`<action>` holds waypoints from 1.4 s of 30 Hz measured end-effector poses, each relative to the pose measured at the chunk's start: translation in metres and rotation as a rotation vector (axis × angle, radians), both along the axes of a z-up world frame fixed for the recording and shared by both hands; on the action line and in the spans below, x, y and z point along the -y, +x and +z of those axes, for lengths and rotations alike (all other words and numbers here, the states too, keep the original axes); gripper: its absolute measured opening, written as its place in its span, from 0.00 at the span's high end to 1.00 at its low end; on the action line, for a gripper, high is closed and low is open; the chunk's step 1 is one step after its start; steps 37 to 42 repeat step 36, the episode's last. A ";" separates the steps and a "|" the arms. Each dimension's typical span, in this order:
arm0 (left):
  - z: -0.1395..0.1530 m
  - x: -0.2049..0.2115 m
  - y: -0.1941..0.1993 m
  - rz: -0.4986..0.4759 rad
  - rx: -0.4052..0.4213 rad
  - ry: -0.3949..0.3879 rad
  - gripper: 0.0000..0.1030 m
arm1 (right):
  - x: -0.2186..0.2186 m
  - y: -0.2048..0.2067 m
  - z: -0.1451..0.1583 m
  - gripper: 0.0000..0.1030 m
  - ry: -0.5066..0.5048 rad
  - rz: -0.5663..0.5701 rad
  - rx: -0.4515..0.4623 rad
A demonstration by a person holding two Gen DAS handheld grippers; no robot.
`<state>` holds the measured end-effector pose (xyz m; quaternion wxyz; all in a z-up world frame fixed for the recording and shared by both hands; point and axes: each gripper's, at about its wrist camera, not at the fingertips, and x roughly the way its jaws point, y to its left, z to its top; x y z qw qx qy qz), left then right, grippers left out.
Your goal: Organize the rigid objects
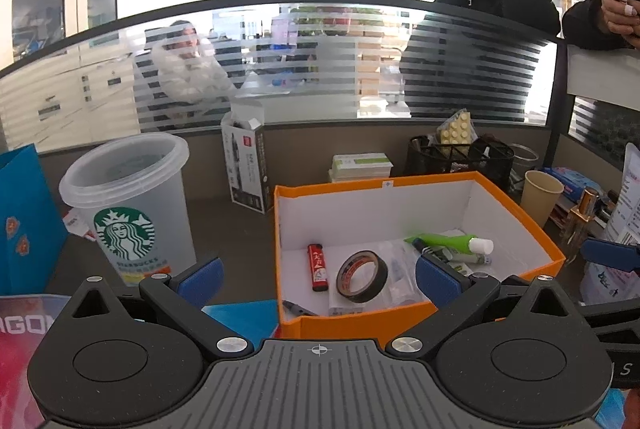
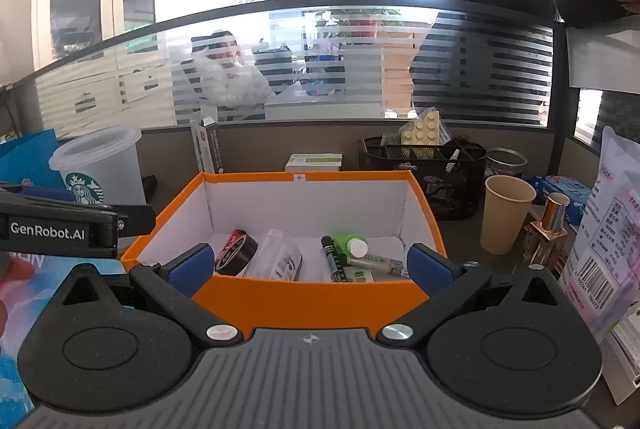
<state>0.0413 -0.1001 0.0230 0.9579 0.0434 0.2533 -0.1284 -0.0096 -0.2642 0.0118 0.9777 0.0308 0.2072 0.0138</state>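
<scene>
Orange box (image 1: pixel 520 221), open-topped cardboard with white inner walls, sits on the desk (image 1: pixel 224 225) just ahead of both tools and serves as the collection bin. I hold the left hand-held gripper (image 1: pixel 318 275) with its blue-padded fingers spread wide and nothing between them, poised over the box's near-left corner; the right hand-held gripper (image 2: pixel 308 263) is likewise spread and empty, centred on the near wall. I judge both are held level and open so that either can drop into the box or reach outward.

Inside, near the front wall, lie a red lighter (image 1: pixel 318 267), flat on its side, and a roll of black tape (image 1: pixel 362 276) tipped against clear plastic packaging. A dark marker (image 2: pixel 334 259) lies beside them. Toward the far-right corner rests a green tube (image 1: pixel 444 241) with a white cap.

Outside the box, a frosted plastic cup (image 1: pixel 128 205) stands upright near the desk's left edge; a paper cup (image 2: pixel 506 213) and a gold-capped bottle (image 2: pixel 550 229) stand by the right edge, probably awaiting sorting. Farthest back, a black mesh organiser (image 2: pixel 432 173) stands against the partition.
</scene>
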 end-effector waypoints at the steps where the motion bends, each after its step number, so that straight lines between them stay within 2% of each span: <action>1: 0.001 -0.002 0.000 0.002 0.002 -0.002 0.00 | -0.001 0.000 0.000 0.00 0.000 0.002 -0.001; 14: 0.011 -0.029 -0.011 0.046 0.074 0.020 0.00 | -0.027 0.003 0.003 0.00 -0.032 0.048 -0.004; 19: 0.012 -0.038 -0.015 0.035 0.091 0.021 0.00 | -0.033 0.005 0.002 0.00 -0.036 0.052 -0.014; 23: 0.013 -0.047 -0.017 -0.002 0.092 -0.016 0.00 | -0.040 0.005 0.002 0.00 -0.047 0.062 -0.017; 26: 0.010 -0.060 -0.021 0.011 0.107 -0.103 0.00 | -0.046 0.005 0.003 0.00 -0.058 0.072 -0.018; 28: 0.009 -0.065 -0.022 0.018 0.096 -0.129 0.00 | -0.049 0.005 0.002 0.00 -0.064 0.079 -0.019; 33: 0.006 -0.067 -0.019 0.006 0.064 -0.106 0.00 | -0.054 0.006 -0.001 0.00 -0.068 0.087 -0.027; 36: 0.003 -0.065 -0.020 0.019 0.089 -0.075 0.00 | -0.056 0.007 -0.004 0.00 -0.068 0.090 -0.034; 42: 0.003 -0.065 -0.020 0.019 0.089 -0.075 0.00 | -0.056 0.007 -0.004 0.00 -0.068 0.090 -0.034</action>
